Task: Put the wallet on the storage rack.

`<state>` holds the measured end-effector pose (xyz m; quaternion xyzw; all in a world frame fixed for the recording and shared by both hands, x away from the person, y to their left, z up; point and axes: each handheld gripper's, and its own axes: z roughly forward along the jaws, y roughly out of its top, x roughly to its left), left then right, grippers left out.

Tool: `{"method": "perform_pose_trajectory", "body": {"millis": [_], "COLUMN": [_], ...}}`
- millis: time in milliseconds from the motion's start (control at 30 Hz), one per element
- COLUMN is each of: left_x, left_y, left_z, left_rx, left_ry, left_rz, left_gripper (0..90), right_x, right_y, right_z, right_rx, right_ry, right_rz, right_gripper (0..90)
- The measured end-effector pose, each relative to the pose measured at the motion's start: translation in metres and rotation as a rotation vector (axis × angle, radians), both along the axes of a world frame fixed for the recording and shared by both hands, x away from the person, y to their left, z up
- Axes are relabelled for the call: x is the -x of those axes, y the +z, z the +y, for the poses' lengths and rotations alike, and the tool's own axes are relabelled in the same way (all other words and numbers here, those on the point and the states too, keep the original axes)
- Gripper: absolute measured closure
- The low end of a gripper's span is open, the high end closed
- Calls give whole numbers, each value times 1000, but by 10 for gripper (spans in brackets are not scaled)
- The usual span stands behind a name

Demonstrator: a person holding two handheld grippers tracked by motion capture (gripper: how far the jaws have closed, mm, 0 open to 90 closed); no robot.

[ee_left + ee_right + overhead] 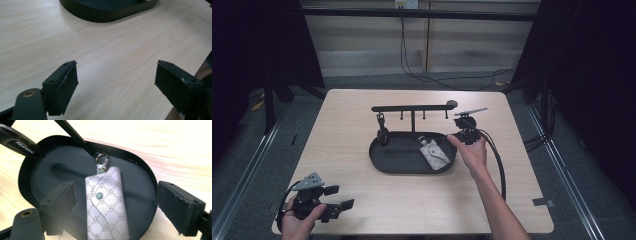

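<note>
While the right gripper (460,131) hangs over the right end of the black tray (384,162), its jaws stand wide apart and hold nothing; the patterned key pouch (106,202) lies flat in the tray between and below them, its metal clasp (102,160) toward the stand's post (413,121). A dark fob (382,134) hangs from the hook bar (412,107) (its details too dark to read). Well apart, near the table (357,200) corner, the left gripper (337,197) rests wide open and empty, the tray's rim cut off ahead of it.
</note>
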<state>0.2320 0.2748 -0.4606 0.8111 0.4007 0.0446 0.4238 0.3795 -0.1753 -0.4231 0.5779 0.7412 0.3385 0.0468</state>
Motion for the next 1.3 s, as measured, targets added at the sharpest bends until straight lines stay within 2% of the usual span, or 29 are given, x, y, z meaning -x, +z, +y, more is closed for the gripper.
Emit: {"method": "perform_pose_trajectory", "body": {"millis": [133, 267, 333, 400, 467, 600, 900, 1033, 1167, 1300], "left_x": [1, 0, -1, -2, -2, -2, -2, -2, -2, -2], "left_y": [0, 1, 1, 0, -1, -1, -2, -2, -1, -2], "left_z": [1, 2, 2, 1, 1, 1, 2, 2, 2, 3], "left_rx": [4, 4, 5, -1, 0, 0, -3, 3, 11, 9], "left_ry": [9, 21, 22, 13, 10, 7, 7, 12, 15, 20], "left_rz": [0, 2, 1, 2, 3, 7, 17, 17, 17, 20], "left_gripper": [183, 183, 183, 185, 213, 213, 209, 209, 209, 209], "right_x": [6, 14, 17, 21, 26, 35, 56, 67, 78, 90], "right_y": [6, 7, 5, 5, 10, 15, 9, 7, 3, -4], "right_z": [-1, -8, -12, -17, -21, -31, -47, -53, -57, -60], "right_rx": [17, 22, 38, 33, 31, 27, 37, 43, 79, 73], "right_ry": [1, -10, -15, -14, -12, -15, -22, -25, -30, -23], "right_rz": [-30, -62, -59, -57, -73, -105, -83, -96, -124, -136], "right_gripper": [207, 208, 197, 195, 193, 184, 208, 207, 207, 202]}}
